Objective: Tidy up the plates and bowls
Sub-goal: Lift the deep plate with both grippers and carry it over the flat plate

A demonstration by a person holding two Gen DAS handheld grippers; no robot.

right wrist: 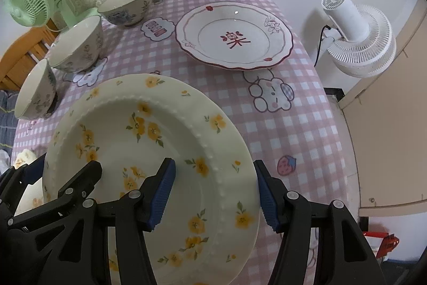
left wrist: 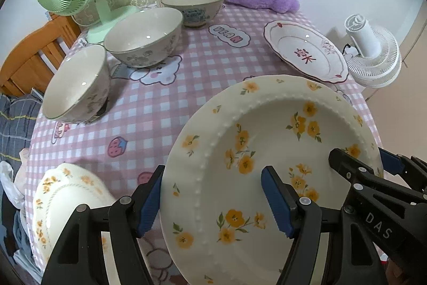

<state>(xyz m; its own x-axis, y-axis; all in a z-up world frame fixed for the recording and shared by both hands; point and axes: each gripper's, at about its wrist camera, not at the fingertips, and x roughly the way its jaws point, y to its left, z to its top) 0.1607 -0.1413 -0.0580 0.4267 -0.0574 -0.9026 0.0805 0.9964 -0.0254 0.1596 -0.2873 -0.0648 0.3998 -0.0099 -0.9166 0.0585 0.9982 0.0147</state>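
Clearly both tongs are at work on one thing: the left gripper [left wrist: 213, 200] straddles the left rim of the yellow-flowered plate [left wrist: 267, 151], one blue pad outside the edge and the other over the well, and the right gripper [right wrist: 214, 195] does the same on the opposite rim, so each is closed at a middling width on the plate's sloped border. Whether every pad presses firmly I cannot tell, but the plate looks clear of the checked tablecloth [right wrist: 293, 130] and carried between the two. It is glazed ceramic by the look: stiff, fairly heavy for its size, slick under the pads and apt to chip or shatter if it slips, so taking it at two opposite rim points, as now, seems the sound choice. Being round, it has no long axis; its face points up and tips slightly toward the cameras, the far edge higher. Beyond it a second flowered plate [left wrist: 66, 194] lies at the near left, three bowls [left wrist: 144, 36] stand in a row along the left side, and a red-trimmed plate [right wrist: 234, 36] sits flat at the far right, a likely base for stacking.
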